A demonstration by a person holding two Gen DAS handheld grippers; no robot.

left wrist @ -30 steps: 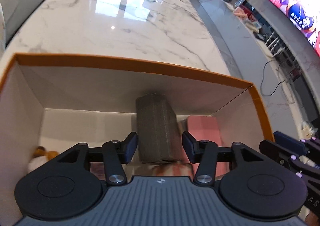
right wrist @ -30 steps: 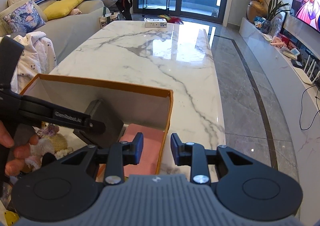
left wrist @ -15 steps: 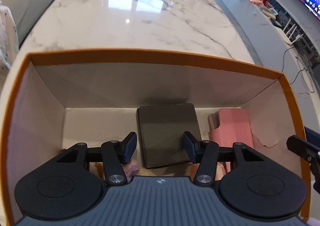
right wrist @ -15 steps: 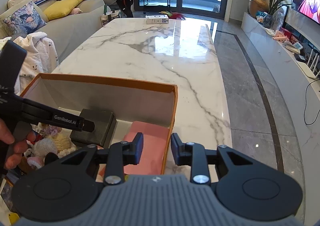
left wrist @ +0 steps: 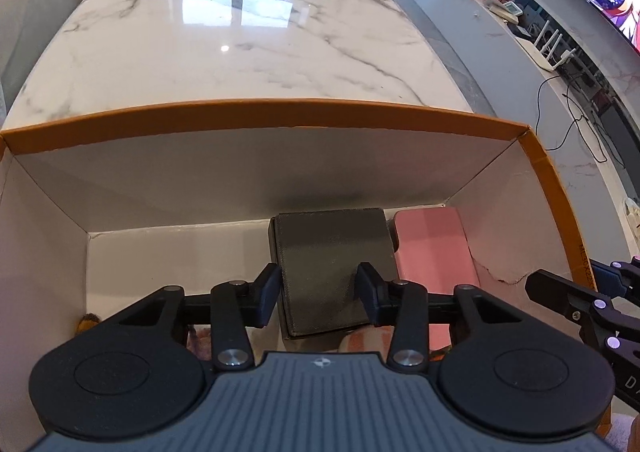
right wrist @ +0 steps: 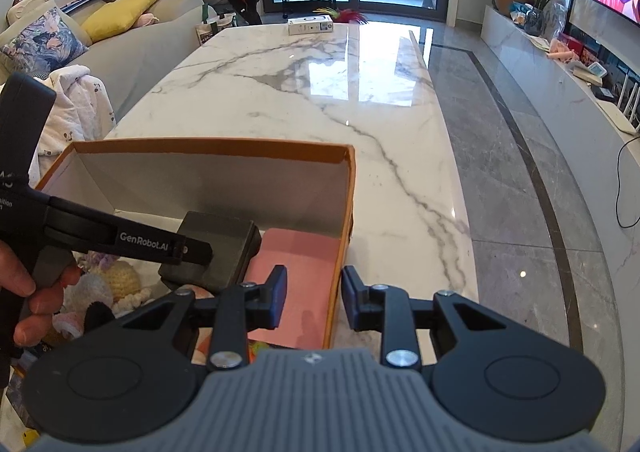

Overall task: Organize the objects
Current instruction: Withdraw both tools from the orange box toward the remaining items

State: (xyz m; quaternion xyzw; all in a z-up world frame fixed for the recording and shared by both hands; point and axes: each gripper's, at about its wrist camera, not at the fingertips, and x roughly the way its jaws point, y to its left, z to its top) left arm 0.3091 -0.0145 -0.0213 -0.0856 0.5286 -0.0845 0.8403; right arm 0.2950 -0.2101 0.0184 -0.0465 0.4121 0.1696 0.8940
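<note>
A person is working two handheld claws over an orange-rimmed cardboard box (left wrist: pixel 280 114) sitting at the near end of a white marble counter (left wrist: pixel 248 36). The left claw (left wrist: pixel 318 294) is reaching down into the box, its jaws closing, with a dark grey square case (left wrist: pixel 334 252) showing between and just beyond its fingertips; the pads are not pressing on the case, which is lying flat on the box floor. Just right of the case, touching it, a pink flat case (left wrist: pixel 432 248) is lying against the right wall of the box. Crocheted soft toys (right wrist: pixel 120 280) are piled behind and left of the left claw. The right claw (right wrist: pixel 314 302) is hovering over the right wall of the box, jaws slightly parted and gripping nothing. The placing step seems to be finishing; the next move likely calls for lifting the left claw straight up, clear of the tall walls. Ahead of both claws the counter is lying open except for a small white carton (right wrist: pixel 310 25) at its far end.
</note>
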